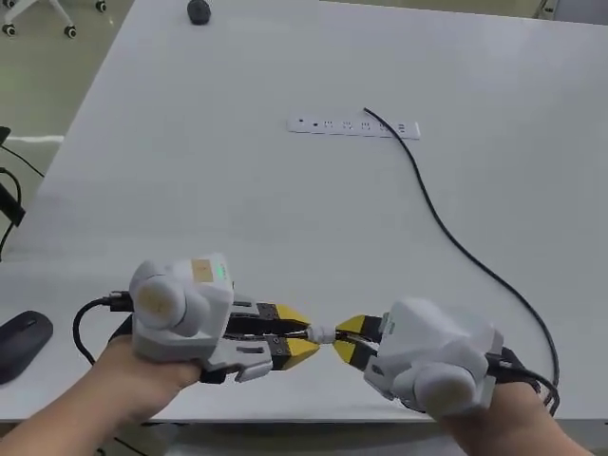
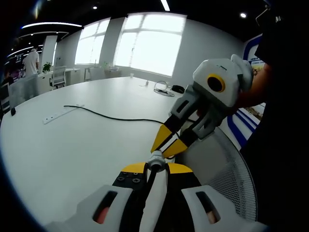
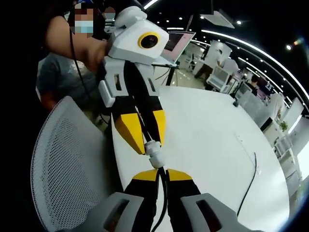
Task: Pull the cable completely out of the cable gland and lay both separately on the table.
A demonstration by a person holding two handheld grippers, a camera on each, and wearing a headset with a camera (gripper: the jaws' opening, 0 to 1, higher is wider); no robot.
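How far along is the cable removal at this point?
Done: both grips look set, the left gripper shut on the white cable gland and the right gripper on the thin dark cable. In hand: the pull; the cable is not yet out. Left: freeing it and laying both on the table.

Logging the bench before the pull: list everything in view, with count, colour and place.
table: one, white, under everything
power strip: one, white, far middle of table
power lead: one, black, crosses the strip, runs to the near right edge
mouse: one, black, near left edge
small object: one, dark, far edge
mesh chair: one, white, beside the table
cable gland: one, white, between the gripper tips
cable: one, black, leaving the gland
left gripper: closed on the gland
right gripper: closed on the cable
hands: two, holding the grippers
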